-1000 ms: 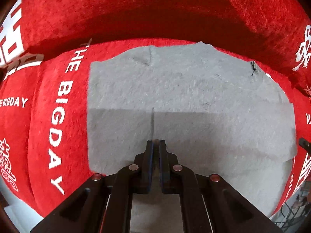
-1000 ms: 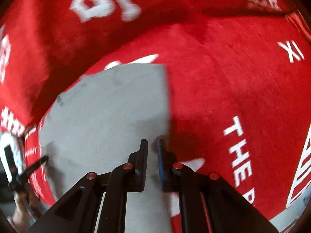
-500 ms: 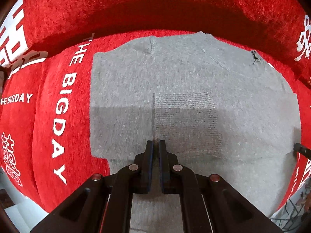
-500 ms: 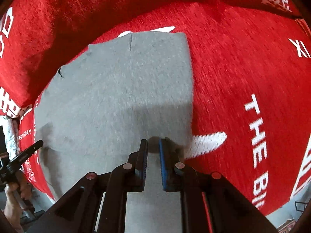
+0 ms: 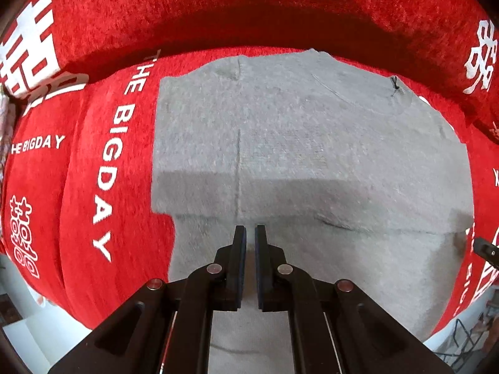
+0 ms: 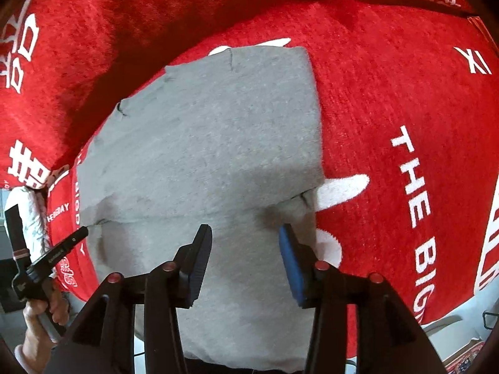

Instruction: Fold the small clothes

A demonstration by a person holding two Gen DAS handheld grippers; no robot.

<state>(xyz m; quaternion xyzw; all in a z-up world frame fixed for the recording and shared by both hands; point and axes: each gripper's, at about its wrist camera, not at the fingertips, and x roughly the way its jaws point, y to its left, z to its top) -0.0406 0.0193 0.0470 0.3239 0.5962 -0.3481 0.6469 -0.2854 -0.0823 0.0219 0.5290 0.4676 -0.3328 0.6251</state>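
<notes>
Left wrist view: the left gripper [image 5: 250, 233] points straight down over the grey garment [image 5: 312, 155], which lies spread flat on the red blanket [image 5: 93, 187] w/ white lettering; jaws are pinched all but together, and no cloth shows in the sliver between the pads, so it looks empty, though the tips sit right against the fabric in this view and I can't fully rule out a thin pinch; a folded layer lies across the far part of the garment, its near edge running crosswise just beyond the tips, so the fold is prob. laid down on purpose w/ edges roughly squared; a vertical seam runs up the cloth in line w/ the jaws; at the right border a black tip of the other tool pokes in.

Right wrist view: the right gripper [image 6: 246, 237] is tilted steeply down over the near right part of the same garment [image 6: 202, 140]; its jaws are opening, pads clear of the cloth, nothing held between them; judged as a release so the folded layer can settle; the flap's right corner sits just beyond the blue pad [image 6: 290, 265], slightly rumpled; far left, a hand [image 6: 43, 314] grips the left gripper [image 6: 79, 233], its tip at the garment's left edge, likely steadying that side.
</notes>
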